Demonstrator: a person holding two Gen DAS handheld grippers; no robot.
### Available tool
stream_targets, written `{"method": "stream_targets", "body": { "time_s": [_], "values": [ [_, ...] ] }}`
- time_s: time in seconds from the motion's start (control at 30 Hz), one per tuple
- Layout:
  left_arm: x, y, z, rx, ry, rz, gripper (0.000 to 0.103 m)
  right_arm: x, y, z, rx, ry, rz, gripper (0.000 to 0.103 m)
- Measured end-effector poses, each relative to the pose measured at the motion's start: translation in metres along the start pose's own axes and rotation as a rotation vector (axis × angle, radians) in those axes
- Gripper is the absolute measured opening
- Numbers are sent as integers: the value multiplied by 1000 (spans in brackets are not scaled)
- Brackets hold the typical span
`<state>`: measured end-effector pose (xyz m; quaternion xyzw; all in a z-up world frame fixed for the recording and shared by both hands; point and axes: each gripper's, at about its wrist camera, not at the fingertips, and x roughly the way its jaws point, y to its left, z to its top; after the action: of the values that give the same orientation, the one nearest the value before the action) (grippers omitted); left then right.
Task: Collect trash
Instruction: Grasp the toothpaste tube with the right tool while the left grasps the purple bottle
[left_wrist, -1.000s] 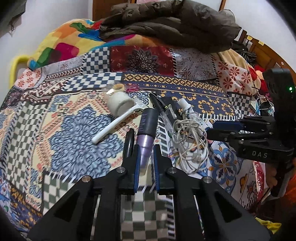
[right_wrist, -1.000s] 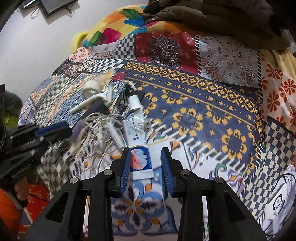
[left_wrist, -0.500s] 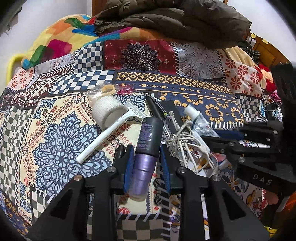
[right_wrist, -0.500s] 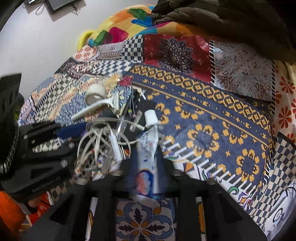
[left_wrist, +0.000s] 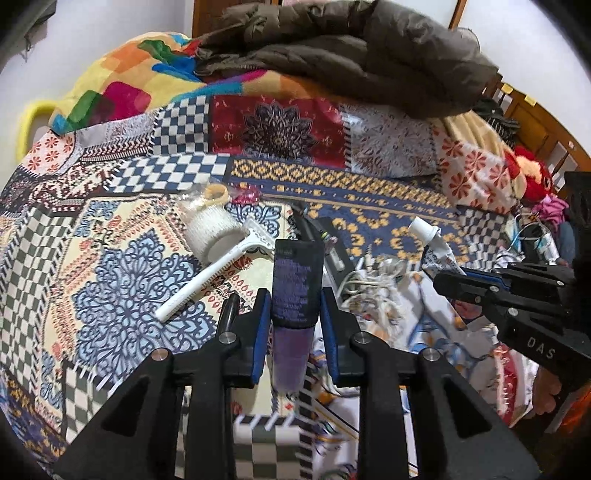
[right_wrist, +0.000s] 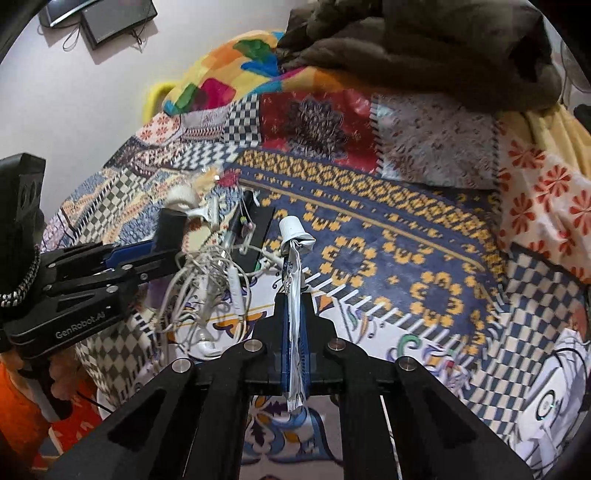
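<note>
A purple tube with a black cap (left_wrist: 295, 266) stands between the blue pads of my left gripper (left_wrist: 293, 299), which is shut on its body above the patchwork bedspread (left_wrist: 122, 295). My right gripper (right_wrist: 293, 301) is shut on a flattened white toothpaste tube (right_wrist: 291, 258) with its cap pointing away, raised off the bed. Each gripper shows in the other's view: the right gripper (left_wrist: 454, 278) comes in from the right, the left gripper (right_wrist: 173, 254) from the left.
A tangle of white cables (right_wrist: 210, 280) lies between the grippers. A white razor (left_wrist: 210, 277), a white bandage roll (left_wrist: 212, 236), a tape ring (left_wrist: 216, 192) and a black pen (left_wrist: 306, 225) lie nearby. A brown jacket (left_wrist: 351, 55) is piled at the bed's far end.
My left gripper opened from nearly shut, moved forward and took the purple tube between its pads. My right gripper shut on the toothpaste tube and lifted it off the bed.
</note>
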<state>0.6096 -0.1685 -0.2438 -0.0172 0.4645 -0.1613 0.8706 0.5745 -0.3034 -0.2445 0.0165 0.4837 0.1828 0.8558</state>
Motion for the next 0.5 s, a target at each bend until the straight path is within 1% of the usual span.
{"method": "stream_targets", "body": {
  "time_s": [0.17, 0.3, 0.5],
  "values": [
    [-39, -7, 3, -9, -41, 3, 25, -34, 9, 6, 8, -52, -2, 5],
    [-80, -12, 3, -27, -82, -3, 25, -64, 23, 9, -4, -92, -2, 5],
    [-157, -20, -4, -29, -158, 17, 25, -113, 52, 5, -24, -142, 9, 5]
  ]
}}
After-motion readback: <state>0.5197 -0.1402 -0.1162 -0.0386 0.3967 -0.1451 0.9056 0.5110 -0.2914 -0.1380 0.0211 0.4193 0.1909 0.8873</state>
